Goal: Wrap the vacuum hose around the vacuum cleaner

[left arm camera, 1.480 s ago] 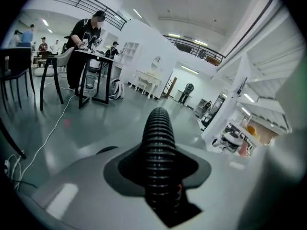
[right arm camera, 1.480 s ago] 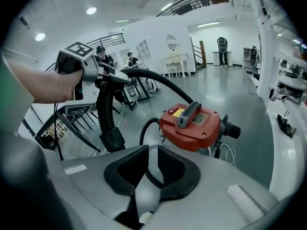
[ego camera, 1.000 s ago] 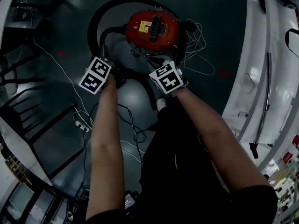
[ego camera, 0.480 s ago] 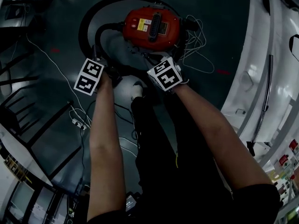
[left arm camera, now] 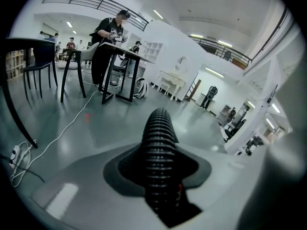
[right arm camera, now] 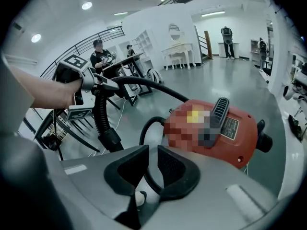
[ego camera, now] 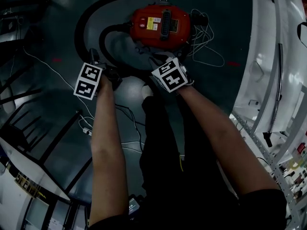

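Observation:
A red vacuum cleaner (ego camera: 160, 25) (right arm camera: 216, 128) stands on the dark floor. Its black hose (ego camera: 81, 18) leaves the vacuum's left side, curls inward, and also sweeps a wide loop round the back and left. My left gripper (ego camera: 94, 56) (left arm camera: 160, 176) is shut on the ribbed hose (left arm camera: 158, 143) near its rigid end cuff (right arm camera: 112, 140), left of the vacuum. My right gripper (ego camera: 153, 62) (right arm camera: 149, 159) sits just in front of the vacuum. Its jaws are nearly together on a thin black length of hose (right arm camera: 144, 131) that curves up to the vacuum's side.
White cables (ego camera: 208, 44) lie tangled right of the vacuum. A white cord with a plug strip (ego camera: 85, 128) runs along the floor at left, near black chair frames (ego camera: 48, 143). A white curved wall (ego camera: 268, 56) bounds the right. My shoe (ego camera: 147, 90) is below the grippers.
My left gripper has drawn the hose out to the left, so the loop beside the vacuum is wider. One leg has stepped forward. The right gripper stays in front of the vacuum.

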